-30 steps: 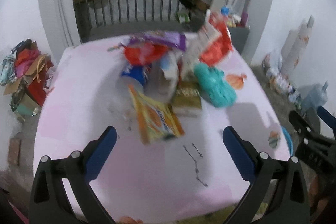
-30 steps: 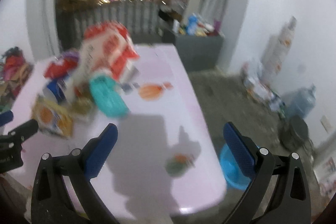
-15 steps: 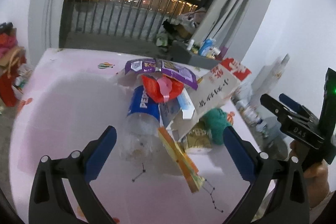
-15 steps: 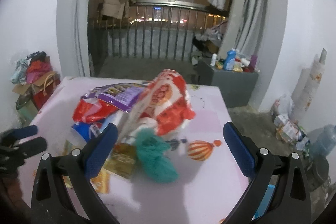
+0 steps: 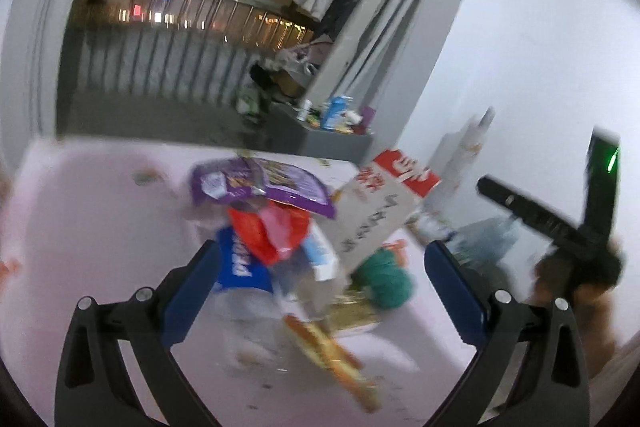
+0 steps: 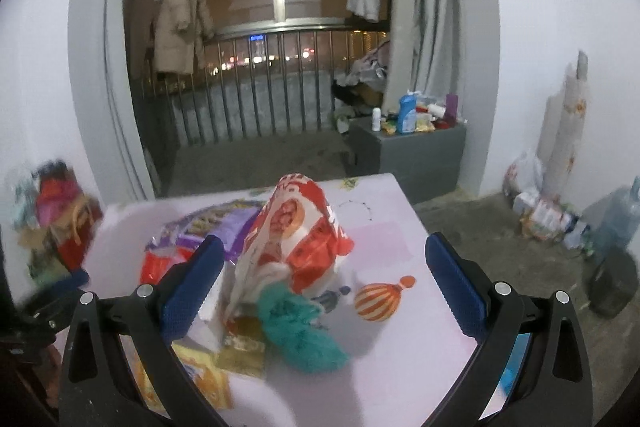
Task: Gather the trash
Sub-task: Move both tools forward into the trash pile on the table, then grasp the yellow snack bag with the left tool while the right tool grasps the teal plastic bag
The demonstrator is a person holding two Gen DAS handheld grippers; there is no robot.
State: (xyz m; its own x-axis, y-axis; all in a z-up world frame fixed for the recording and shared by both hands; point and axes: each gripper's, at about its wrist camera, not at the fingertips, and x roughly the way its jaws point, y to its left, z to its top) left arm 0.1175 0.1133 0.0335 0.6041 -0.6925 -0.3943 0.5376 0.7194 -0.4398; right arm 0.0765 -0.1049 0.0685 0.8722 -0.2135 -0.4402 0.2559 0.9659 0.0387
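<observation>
A heap of trash lies on the pink table point(image 5: 80, 251) point(image 6: 384, 239). On top of the heap is a purple snack bag point(image 5: 264, 187) point(image 6: 216, 227). Below it lie a red wrapper point(image 5: 268, 231), a crushed blue-labelled bottle point(image 5: 240, 267), a red-and-white bag point(image 5: 384, 211) point(image 6: 296, 231), a teal crumpled bag point(image 5: 388, 275) point(image 6: 300, 327) and a yellow packet point(image 5: 332, 355) point(image 6: 200, 375). My left gripper point(image 5: 320, 291) is open just in front of the bottle and wrappers. My right gripper point(image 6: 320, 283) is open, with the red-and-white bag and teal bag between its fingers, apart from both.
A balcony railing point(image 6: 260, 87) stands beyond the table, with a grey cabinet of bottles point(image 6: 416, 143) at the right. Bags lie by the left wall point(image 6: 56, 211). A water jug point(image 6: 616, 215) and a dark bin point(image 6: 612, 287) are on the floor at the right.
Both grippers have moved closer to the heap and lower. The left view now blurs with motion and tilts up. The right gripper has centred on the red-and-white bag.
</observation>
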